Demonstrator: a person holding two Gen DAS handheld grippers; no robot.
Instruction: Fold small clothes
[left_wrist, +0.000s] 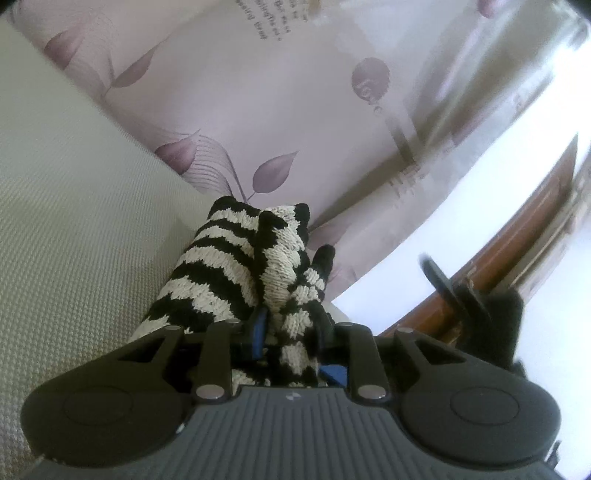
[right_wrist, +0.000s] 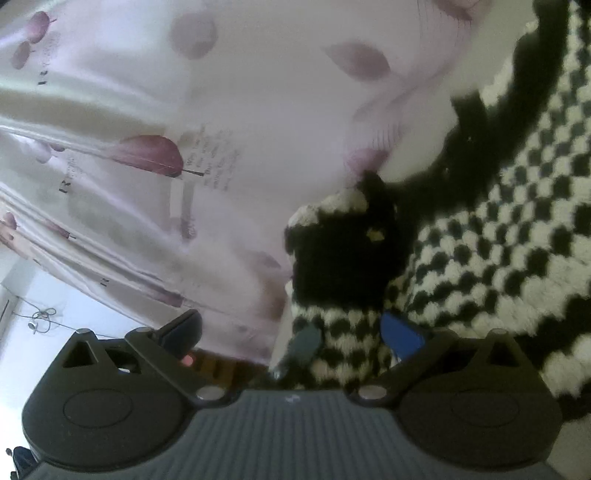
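Observation:
A black-and-white knitted garment (left_wrist: 236, 266), striped and checked, rises in a bunch from between the fingers of my left gripper (left_wrist: 291, 328). Its blue pads (left_wrist: 259, 325) press into the knit, so this gripper is shut on it. In the right wrist view the same garment (right_wrist: 509, 229) fills the right side, and a black-and-checked fold of it (right_wrist: 347, 266) lies against the blue pad (right_wrist: 400, 336). My right gripper (right_wrist: 291, 328) stands wide open; its other finger (right_wrist: 183, 326) is far from the cloth. The picture is blurred.
A cream woven surface (left_wrist: 74, 221) lies at the left under the garment. A pale curtain with purple leaves (left_wrist: 258, 92) hangs behind. A brown wooden edge (left_wrist: 517, 251) and a black gripper part (left_wrist: 443, 288) show at the right.

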